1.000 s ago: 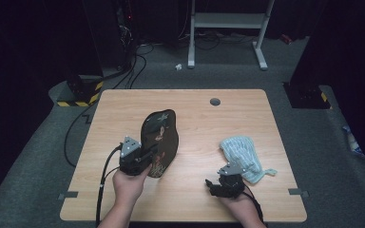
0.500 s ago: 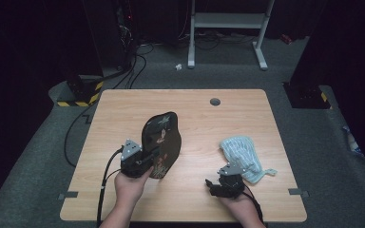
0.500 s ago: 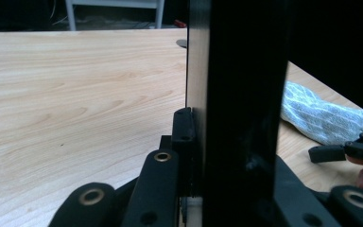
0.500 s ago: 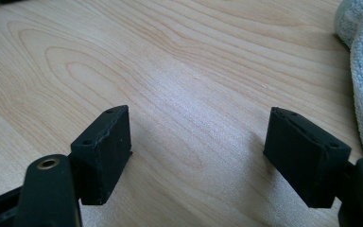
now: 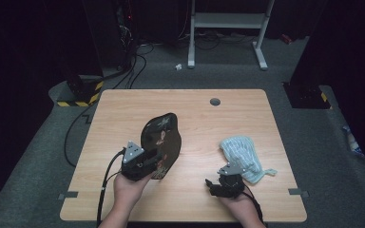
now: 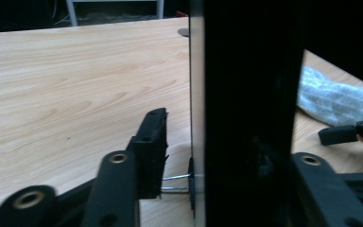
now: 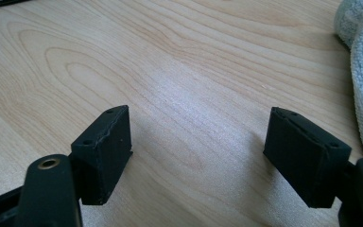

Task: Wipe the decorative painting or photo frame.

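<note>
Left of the cloth (image 5: 241,151) | left gripper (image 5: 147,161) jaws just opening, tray (image 5: 161,142) between | right gripper (image 5: 218,184) apart, empty

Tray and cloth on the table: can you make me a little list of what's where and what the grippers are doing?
table: wood
tray: dark, flower pattern, tilted up on edge
cloth: light blue, lies at the right
left gripper: at the tray's near edge, jaws just opened, tray between them, one pad off it
right gripper: open, nothing in it, beside the cloth
</note>
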Demonstrator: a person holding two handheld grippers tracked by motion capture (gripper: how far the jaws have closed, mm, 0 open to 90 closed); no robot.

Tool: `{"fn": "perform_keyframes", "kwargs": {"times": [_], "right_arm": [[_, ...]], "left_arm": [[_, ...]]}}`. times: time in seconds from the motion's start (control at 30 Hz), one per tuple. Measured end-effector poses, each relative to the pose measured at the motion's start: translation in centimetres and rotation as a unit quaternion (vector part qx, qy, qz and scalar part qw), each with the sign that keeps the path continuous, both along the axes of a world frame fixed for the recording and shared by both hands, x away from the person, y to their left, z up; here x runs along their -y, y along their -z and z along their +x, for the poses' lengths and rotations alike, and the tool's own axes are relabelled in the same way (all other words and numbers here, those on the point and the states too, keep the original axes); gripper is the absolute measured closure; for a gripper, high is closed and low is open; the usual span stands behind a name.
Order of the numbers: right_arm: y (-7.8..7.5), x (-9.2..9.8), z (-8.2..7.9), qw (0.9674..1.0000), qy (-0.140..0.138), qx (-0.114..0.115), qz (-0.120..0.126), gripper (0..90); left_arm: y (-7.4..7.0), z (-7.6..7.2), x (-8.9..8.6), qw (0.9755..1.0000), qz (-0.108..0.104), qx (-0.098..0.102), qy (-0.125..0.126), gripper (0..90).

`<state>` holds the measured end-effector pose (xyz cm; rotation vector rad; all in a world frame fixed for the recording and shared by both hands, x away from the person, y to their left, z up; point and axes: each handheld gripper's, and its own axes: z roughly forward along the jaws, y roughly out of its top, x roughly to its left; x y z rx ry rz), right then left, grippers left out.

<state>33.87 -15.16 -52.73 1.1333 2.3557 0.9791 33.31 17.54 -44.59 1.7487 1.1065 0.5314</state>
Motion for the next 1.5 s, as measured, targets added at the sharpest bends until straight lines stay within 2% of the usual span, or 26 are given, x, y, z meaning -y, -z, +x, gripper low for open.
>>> {"fn": "perform_keyframes", "kwargs": {"times": [0.13,0.33,0.5,0.7,0.73,0.83,0.93,1.0,1.13,1.37,1.5], "right_arm": [[0.0,0.0,0.0,1.0000,0.000,0.000,0.000,23.5],[0.0,0.0,0.0,1.0000,0.001,0.002,-0.001,23.6],[0.0,0.0,0.0,1.0000,0.001,0.001,-0.001,23.6],[0.0,0.0,0.1,1.0000,0.007,0.002,0.000,24.2],[0.0,0.0,0.1,1.0000,0.009,0.002,0.000,24.1],[0.0,0.1,0.1,0.9999,0.016,-0.001,0.002,24.1],[0.0,0.1,0.1,0.9999,0.016,0.000,0.001,23.7],[0.0,0.1,0.1,0.9998,0.018,-0.001,0.002,23.4],[0.0,0.1,0.1,0.9998,0.018,-0.001,0.002,23.6],[0.0,0.1,0.1,0.9997,0.026,0.000,0.002,23.6],[0.0,0.2,0.1,0.9998,0.022,0.000,0.002,23.6]], "left_arm": [[0.3,-1.0,-0.2,0.9998,0.012,0.012,0.006,47.6],[1.5,-2.3,-0.8,0.9991,0.034,0.015,0.020,44.1],[2.7,-3.1,-1.0,0.9985,0.035,0.026,0.033,45.9],[4.1,-3.3,-1.4,0.9984,0.029,0.025,0.042,47.3],[4.4,-3.3,-1.6,0.9984,0.022,0.024,0.045,47.6],[4.8,-3.3,-1.5,0.9978,0.034,0.019,0.054,47.6],[5.0,-3.2,-1.6,0.9977,0.029,0.012,0.060,47.4],[5.2,-3.2,-1.5,0.9974,0.030,0.014,0.063,47.6],[5.3,-3.1,-1.8,0.9979,0.021,0.011,0.060,48.5],[5.1,-3.6,-2.6,0.9988,0.021,0.027,0.036,50.8],[5.3,-3.7,-3.2,0.9993,0.006,0.025,0.027,53.1]]}}
